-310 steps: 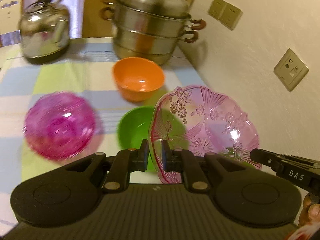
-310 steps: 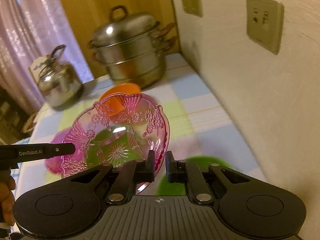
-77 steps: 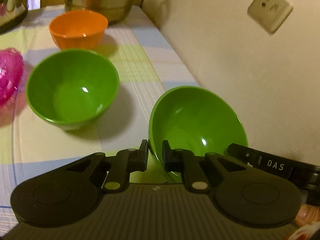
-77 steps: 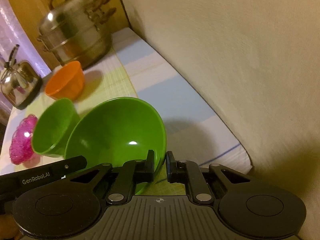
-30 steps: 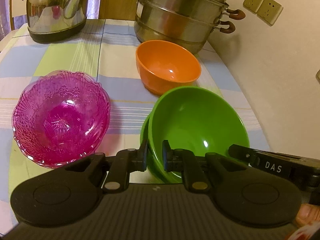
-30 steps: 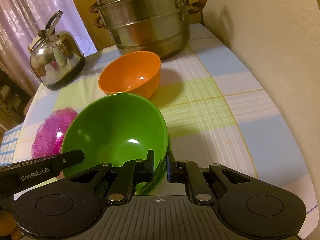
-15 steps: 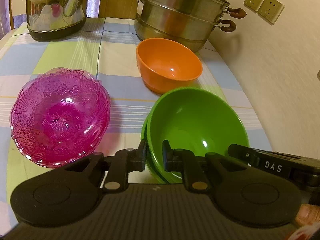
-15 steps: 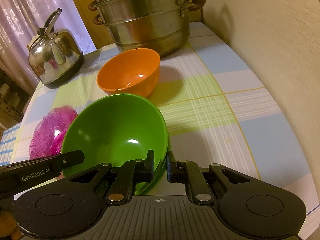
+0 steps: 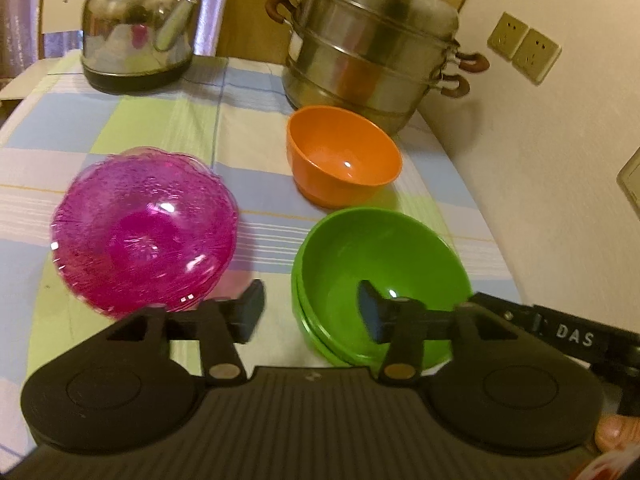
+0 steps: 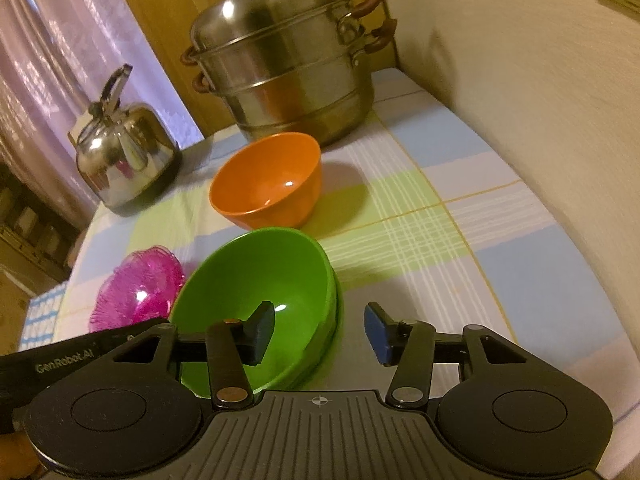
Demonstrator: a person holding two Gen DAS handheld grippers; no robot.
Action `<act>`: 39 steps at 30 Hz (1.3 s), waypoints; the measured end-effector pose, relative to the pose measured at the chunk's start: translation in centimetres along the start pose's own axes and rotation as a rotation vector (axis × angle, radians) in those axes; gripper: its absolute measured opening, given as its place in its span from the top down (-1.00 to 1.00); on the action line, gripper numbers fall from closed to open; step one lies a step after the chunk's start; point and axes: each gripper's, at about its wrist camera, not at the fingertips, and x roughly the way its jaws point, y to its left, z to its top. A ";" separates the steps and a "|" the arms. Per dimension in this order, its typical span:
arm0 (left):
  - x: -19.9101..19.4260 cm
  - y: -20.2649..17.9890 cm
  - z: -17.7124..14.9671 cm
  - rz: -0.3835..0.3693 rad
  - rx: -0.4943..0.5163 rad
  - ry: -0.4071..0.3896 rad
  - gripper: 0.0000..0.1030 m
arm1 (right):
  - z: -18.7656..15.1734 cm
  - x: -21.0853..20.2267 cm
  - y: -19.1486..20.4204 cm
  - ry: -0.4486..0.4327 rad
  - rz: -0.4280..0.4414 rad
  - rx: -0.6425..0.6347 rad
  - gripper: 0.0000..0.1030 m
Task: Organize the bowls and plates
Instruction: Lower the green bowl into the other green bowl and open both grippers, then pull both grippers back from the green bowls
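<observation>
Two green bowls (image 9: 380,256) sit nested on the checked tablecloth, also seen in the right wrist view (image 10: 256,292). My left gripper (image 9: 310,314) is open, its fingers astride the stack's near left rim. My right gripper (image 10: 320,332) is open astride the stack's right rim. An orange bowl (image 9: 344,164) stands behind the green ones, also in the right wrist view (image 10: 268,180). A stack of pink glass plates (image 9: 144,228) lies to the left and shows small in the right wrist view (image 10: 140,288).
A steel steamer pot (image 9: 368,48) and a steel kettle (image 9: 138,28) stand at the back of the table (image 10: 480,248). The wall (image 9: 560,160) with sockets runs close along the right. The table's right edge is near the green bowls.
Both grippers have opened and let go of the upper green bowl, which now rests nested in the lower one. Both cameras have pulled back and up a little.
</observation>
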 end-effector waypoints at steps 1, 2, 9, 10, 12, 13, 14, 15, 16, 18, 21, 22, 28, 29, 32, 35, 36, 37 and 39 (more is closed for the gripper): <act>-0.6 0.0 -0.2 0.010 -0.003 -0.006 -0.20 | -0.2 -0.6 -0.1 -0.003 -0.003 0.006 -0.01; -1.0 0.0 -0.5 0.015 -0.006 -0.011 -0.25 | -0.5 -1.1 -0.1 -0.004 -0.006 0.009 -0.04; -3.9 0.1 -3.1 0.064 -0.015 -0.012 -0.71 | -2.8 -4.5 0.2 0.004 -0.038 0.015 -0.28; -4.3 0.0 -3.6 0.076 -0.007 -0.016 -0.74 | -3.1 -4.9 0.2 0.007 -0.040 0.017 -0.30; -5.2 -0.2 -4.4 0.097 0.016 -0.016 -0.76 | -3.9 -5.7 0.2 0.014 -0.042 0.015 -0.36; -5.5 -0.4 -4.8 0.102 0.024 -0.017 -0.76 | -4.2 -6.1 0.3 0.016 -0.042 0.013 -0.37; -5.8 -0.5 -5.1 0.109 0.029 -0.019 -0.77 | -4.6 -6.5 0.3 0.018 -0.043 0.010 -0.38; -6.2 -0.6 -5.4 0.120 0.032 -0.022 -0.77 | -4.9 -6.7 0.4 0.020 -0.042 0.007 -0.39; -6.6 -0.7 -5.7 0.128 0.033 -0.029 -0.77 | -5.3 -7.1 0.5 0.021 -0.043 0.004 -0.39; -7.2 -0.8 -6.1 0.133 0.039 -0.046 -0.77 | -5.8 -7.7 0.5 0.021 -0.045 -0.001 -0.40; -8.5 -1.4 -6.9 0.150 0.072 -0.102 -0.76 | -6.5 -8.4 0.4 0.020 -0.046 -0.007 -0.41; -8.8 -1.5 -7.2 0.162 0.084 -0.112 -0.76 | -6.7 -8.7 0.4 0.019 -0.047 -0.011 -0.41; -9.7 -1.7 -8.0 0.150 0.068 -0.089 -0.76 | -7.3 -9.7 0.5 0.014 -0.046 -0.024 -0.41; -9.8 -1.8 -8.1 0.146 0.067 -0.084 -0.76 | -7.3 -9.8 0.5 0.013 -0.045 -0.027 -0.41; -10.0 -1.9 -8.6 0.138 0.065 -0.075 -0.76 | -7.5 -10.1 0.5 0.010 -0.044 -0.029 -0.41; -10.1 -2.1 -8.9 0.140 0.082 -0.067 -0.76 | -7.7 -10.3 0.5 0.007 -0.042 -0.032 -0.41; -10.1 -2.2 -9.0 0.140 0.084 -0.065 -0.76 | -7.8 -10.3 0.6 0.010 -0.041 -0.032 -0.41; -10.2 -2.3 -9.1 0.140 0.087 -0.062 -0.76 | -7.9 -10.2 0.5 0.013 -0.040 -0.031 -0.41; -10.1 -2.4 -9.1 0.140 0.090 -0.056 -0.76 | -8.0 -10.2 0.6 0.017 -0.041 -0.033 -0.41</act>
